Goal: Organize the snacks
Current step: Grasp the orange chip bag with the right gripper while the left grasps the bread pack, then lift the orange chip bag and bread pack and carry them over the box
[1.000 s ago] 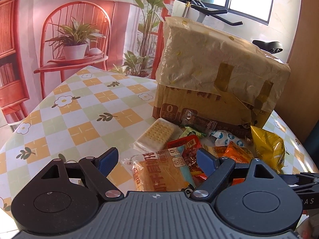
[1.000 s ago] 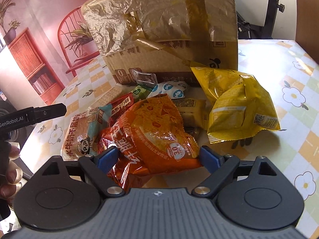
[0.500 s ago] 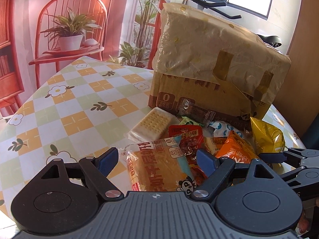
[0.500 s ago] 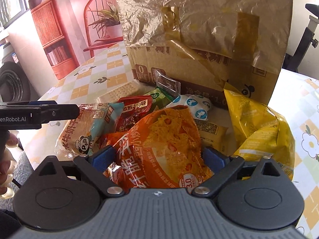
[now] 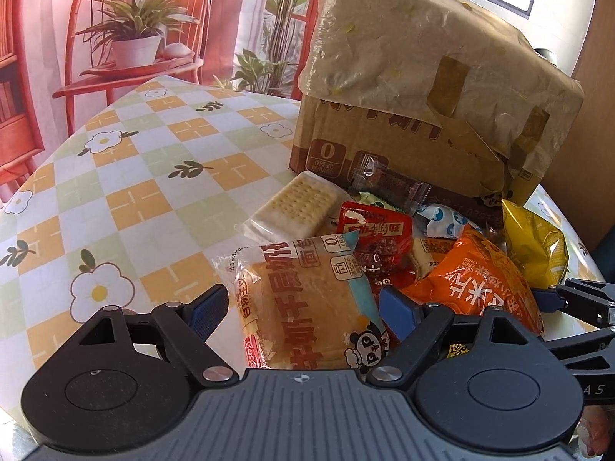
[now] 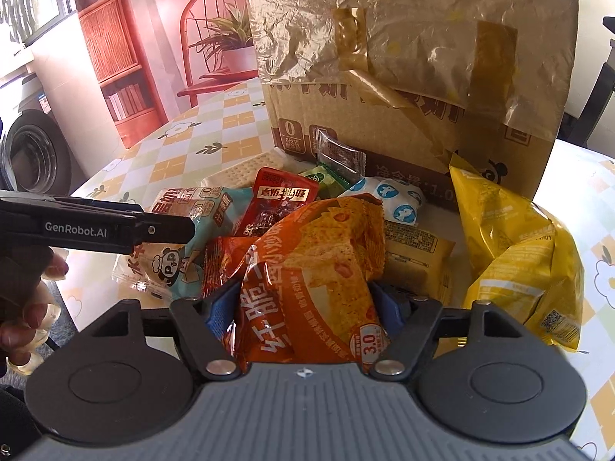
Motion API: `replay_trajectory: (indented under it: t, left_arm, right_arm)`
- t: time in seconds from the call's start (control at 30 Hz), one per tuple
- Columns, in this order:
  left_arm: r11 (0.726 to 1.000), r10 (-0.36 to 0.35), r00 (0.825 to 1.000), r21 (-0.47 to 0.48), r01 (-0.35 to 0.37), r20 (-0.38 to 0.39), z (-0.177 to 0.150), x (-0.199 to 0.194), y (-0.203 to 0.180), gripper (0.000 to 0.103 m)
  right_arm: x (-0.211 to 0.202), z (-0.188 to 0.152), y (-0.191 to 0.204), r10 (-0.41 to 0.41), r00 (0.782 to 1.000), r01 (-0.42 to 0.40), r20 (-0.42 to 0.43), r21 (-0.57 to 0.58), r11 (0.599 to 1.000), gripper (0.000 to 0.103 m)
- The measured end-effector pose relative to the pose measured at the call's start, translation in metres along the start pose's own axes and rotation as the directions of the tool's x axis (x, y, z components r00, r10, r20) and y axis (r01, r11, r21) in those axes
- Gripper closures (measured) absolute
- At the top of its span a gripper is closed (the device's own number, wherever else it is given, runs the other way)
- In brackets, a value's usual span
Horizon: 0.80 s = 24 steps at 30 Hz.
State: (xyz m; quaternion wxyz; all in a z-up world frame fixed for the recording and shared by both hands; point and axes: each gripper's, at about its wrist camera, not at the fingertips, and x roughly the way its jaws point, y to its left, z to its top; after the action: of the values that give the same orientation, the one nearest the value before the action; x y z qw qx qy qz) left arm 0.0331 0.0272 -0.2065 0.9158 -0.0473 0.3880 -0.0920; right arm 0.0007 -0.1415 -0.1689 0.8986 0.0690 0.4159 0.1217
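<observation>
A pile of snack packets lies on the flowered tablecloth in front of a taped cardboard box [image 5: 423,88]. My left gripper [image 5: 303,307] is open, with a packaged bread slice [image 5: 307,307] lying between its blue pads, not squeezed. My right gripper [image 6: 303,307] is shut on the orange corn chips bag [image 6: 315,269], its pads pressing both sides of it. That bag also shows in the left wrist view [image 5: 472,288]. A yellow chips bag [image 6: 519,261], a red jerky packet [image 6: 280,199] and a cracker pack [image 5: 296,207] lie around.
The cardboard box [image 6: 415,77] stands close behind the pile. The checked tablecloth [image 5: 134,192] stretches to the left of the pile. The left gripper's body [image 6: 96,226] reaches in from the left in the right wrist view. A red chair backdrop [image 5: 134,38] hangs behind.
My right gripper has closed onto the orange chips bag. My left gripper has moved forward over the bread packet and stays open.
</observation>
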Motion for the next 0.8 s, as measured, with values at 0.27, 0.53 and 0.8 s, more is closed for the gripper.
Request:
replay_trajectory:
  t: [0.27,0.53,0.8]
  left_arm:
    - [1.0,0.016,1.0,-0.004,-0.016,0.003,0.004,0.005,0.001,0.016]
    - [0.997,0.062,0.998,0.039,-0.062,-0.006,0.003,0.017,-0.014,0.015]
    - [0.994,0.095,0.995,0.063,-0.093,-0.03,-0.003,0.03,-0.021,0.021]
  right_arm:
    - [-0.025,0.018,-0.011,-0.018,0.995,0.013,0.103,0.047,0.999,0.036]
    - [-0.03,0.033,-0.031,-0.1,0.978,0.085,0.182,0.086,0.993,0.036]
    - [-0.029,0.029,-0.037,-0.109,0.975,0.09,0.195,0.103,0.991,0.036]
